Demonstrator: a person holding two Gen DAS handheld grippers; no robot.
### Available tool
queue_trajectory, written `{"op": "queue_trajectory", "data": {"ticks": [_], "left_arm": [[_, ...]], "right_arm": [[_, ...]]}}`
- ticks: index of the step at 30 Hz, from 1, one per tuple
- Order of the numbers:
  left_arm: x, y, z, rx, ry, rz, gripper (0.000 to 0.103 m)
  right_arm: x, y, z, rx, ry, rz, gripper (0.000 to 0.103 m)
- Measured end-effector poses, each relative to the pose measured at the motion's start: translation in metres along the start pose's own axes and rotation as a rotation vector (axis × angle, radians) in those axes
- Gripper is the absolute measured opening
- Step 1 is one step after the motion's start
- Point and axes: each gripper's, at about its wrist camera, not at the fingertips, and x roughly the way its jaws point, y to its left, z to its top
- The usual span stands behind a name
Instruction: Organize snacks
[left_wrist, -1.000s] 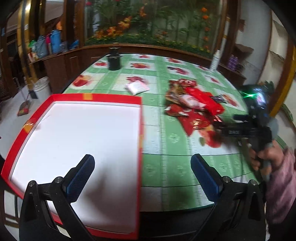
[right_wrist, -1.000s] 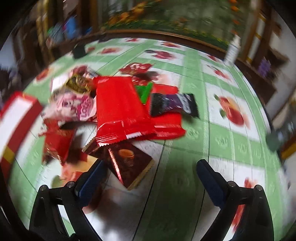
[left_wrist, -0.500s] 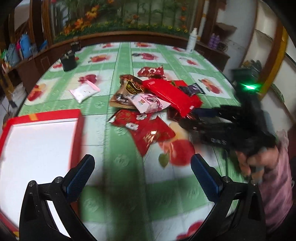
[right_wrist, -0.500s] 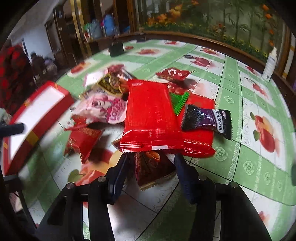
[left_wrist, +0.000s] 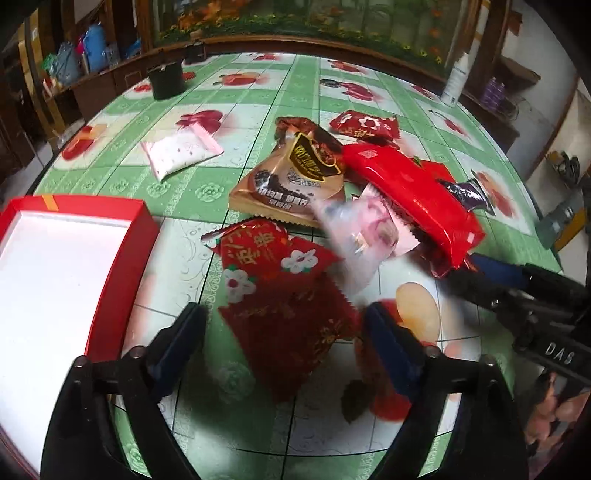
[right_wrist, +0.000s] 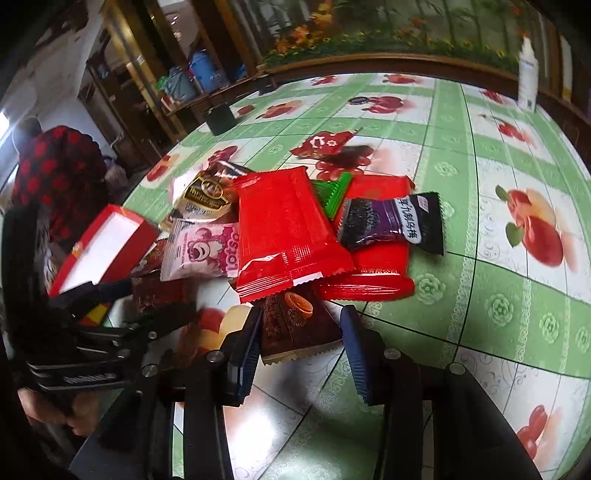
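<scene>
Snacks (left_wrist: 373, 192) heaped beside red tray (left_wrist: 122, 258); both claws closing, perhaps not yet gripping.

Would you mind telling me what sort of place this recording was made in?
Most likely a lived-in home, perhaps a dining room. A round table wears a fruit-print tablecloth, dark wooden shelves hold household containers, and a flower mural covers the far wall.

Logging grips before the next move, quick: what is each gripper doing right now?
Left gripper: open, jaws just closing around the dark red flowered packet, not yet pressing it.
Right gripper: jaws just closing, shut on the brown packet.
</scene>
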Motion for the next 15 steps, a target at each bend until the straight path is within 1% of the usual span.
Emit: {"op": "queue_trajectory", "data": {"ticks": [2,3,5,6,9,12,13,15], "left_arm": [[-0.002,0.000,0.000,0.021,-0.013,-0.003,0.061],[-0.005,0.002,0.000,0.024,-0.016,-0.019,0.056],[-0.007,0.008,0.001,0.014,-0.012,-0.058,0.042],[-0.009,0.010,0.000,0.013,-0.009,-0.078,0.040],[-0.015,0.013,-0.007,0.022,-0.004,-0.110,0.038],[-0.025,0.016,-0.017,0.033,-0.004,-0.140,0.037],[-0.028,0.017,-0.019,0.035,-0.002,-0.147,0.037],[-0.036,0.020,-0.025,0.041,-0.007,-0.155,0.037]], "right_arm": [[0.000,0.000,0.000,0.000,-0.001,-0.001,0.044],[0.000,0.001,0.000,-0.004,-0.003,-0.006,0.044],[0.000,0.002,-0.001,-0.011,-0.006,-0.008,0.044],[0.000,0.003,-0.001,-0.013,-0.005,-0.002,0.044],[0.000,0.007,-0.002,-0.025,0.004,0.038,0.043],[0.002,0.020,-0.007,-0.082,0.019,0.080,0.043],[0.002,0.025,-0.008,-0.096,0.032,0.122,0.043],[0.002,0.030,-0.011,-0.109,0.045,0.180,0.043]]}}
